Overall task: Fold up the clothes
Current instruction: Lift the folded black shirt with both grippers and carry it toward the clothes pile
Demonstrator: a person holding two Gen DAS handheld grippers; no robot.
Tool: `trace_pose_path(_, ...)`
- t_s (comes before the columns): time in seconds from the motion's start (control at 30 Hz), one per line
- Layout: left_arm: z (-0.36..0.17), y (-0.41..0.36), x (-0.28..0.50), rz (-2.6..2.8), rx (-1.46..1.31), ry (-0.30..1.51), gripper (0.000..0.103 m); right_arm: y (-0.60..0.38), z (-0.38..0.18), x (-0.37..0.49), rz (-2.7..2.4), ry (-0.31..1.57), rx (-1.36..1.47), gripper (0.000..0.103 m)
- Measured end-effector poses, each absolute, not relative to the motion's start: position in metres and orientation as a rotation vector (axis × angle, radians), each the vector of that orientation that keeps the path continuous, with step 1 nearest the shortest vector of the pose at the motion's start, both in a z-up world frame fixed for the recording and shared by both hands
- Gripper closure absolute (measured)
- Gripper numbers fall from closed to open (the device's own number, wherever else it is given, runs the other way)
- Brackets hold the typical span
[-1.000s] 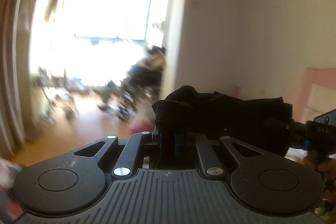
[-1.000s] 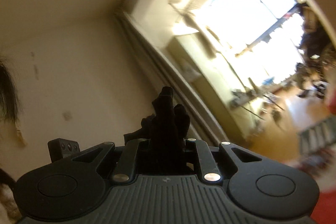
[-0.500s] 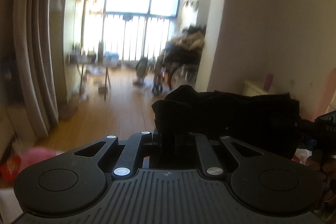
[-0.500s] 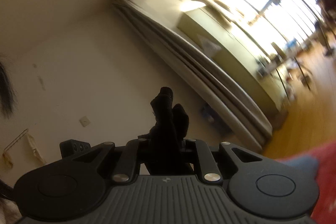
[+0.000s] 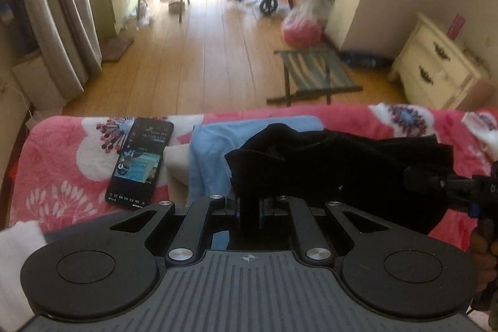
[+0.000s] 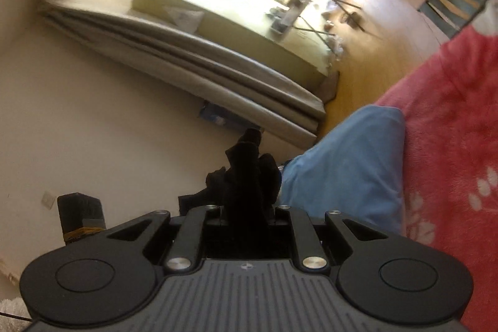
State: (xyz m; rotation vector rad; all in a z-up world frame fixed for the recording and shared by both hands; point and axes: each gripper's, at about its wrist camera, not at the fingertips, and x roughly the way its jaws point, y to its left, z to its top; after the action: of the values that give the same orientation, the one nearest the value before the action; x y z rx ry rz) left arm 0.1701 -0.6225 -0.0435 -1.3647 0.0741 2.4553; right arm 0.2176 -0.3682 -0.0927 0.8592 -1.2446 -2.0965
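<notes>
I see a matt black cloth garment [image 5: 342,164], soft and light-swallowing, over a fuzzy pink floral fleece blanket [image 5: 62,151]. On that blanket lie a smooth light-blue folded cloth [image 5: 211,151] and a glossy black glass-faced phone [image 5: 140,164]. Beyond the blanket, I see a satin-sheened plank wood floor [image 5: 202,52].

A phone [image 5: 140,162] lies screen-up on the pink flowered blanket [image 5: 67,151], at nine o'clock of a blue cloth [image 5: 211,151]. Beyond, at twelve o'clock, a folding stool [image 5: 314,72] stands on the wooden floor [image 5: 199,52]; a cream dresser [image 5: 435,67] at two o'clock, curtains [image 5: 59,5] at ten.
</notes>
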Motion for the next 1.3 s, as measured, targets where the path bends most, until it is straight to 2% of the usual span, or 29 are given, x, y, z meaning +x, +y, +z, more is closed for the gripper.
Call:
trace_pose_path(0.13,-0.045,-0.626,0.161,2.409,-1.442,0.066,0.095,-0.369,-0.097,0.205,-2.079,-1.269,0.905,0.088)
trace_pose_path(0.33,-0.035,-0.636,0.137,2.380,-1.402,-0.016,0.096,-0.372,-0.089,0.191,-2.070,-1.277,0.938,0.088)
trace_pose_path(0.57,-0.085,-0.652,0.081,2.264,-1.591,-0.090,0.096,-0.391,-0.106,0.143,-2.142,-1.187,1.083,0.088)
trace_pose_path(1.07,-0.117,-0.663,0.021,2.153,-1.624,-0.129,0.096,-0.393,-0.141,0.095,-2.161,-1.174,1.183,0.088)
trace_pose_path(1.1,-0.122,-0.662,0.019,2.142,-1.614,-0.128,0.095,-0.391,-0.147,0.094,-2.163,-1.176,1.184,0.088)
trace_pose_path(1.17,-0.134,-0.664,0.018,2.142,-1.607,-0.115,0.081,-0.385,-0.156,0.092,-2.146,-1.215,1.167,0.088)
trace_pose_path(1.23,-0.141,-0.672,0.015,2.157,-1.630,-0.158,0.072,-0.379,-0.159,0.090,-2.131,-1.256,1.152,0.082)
trace_pose_path(1.3,-0.140,-0.681,0.013,2.178,-1.634,-0.215,0.069,-0.372,-0.156,0.090,-2.164,-1.272,1.120,0.067)
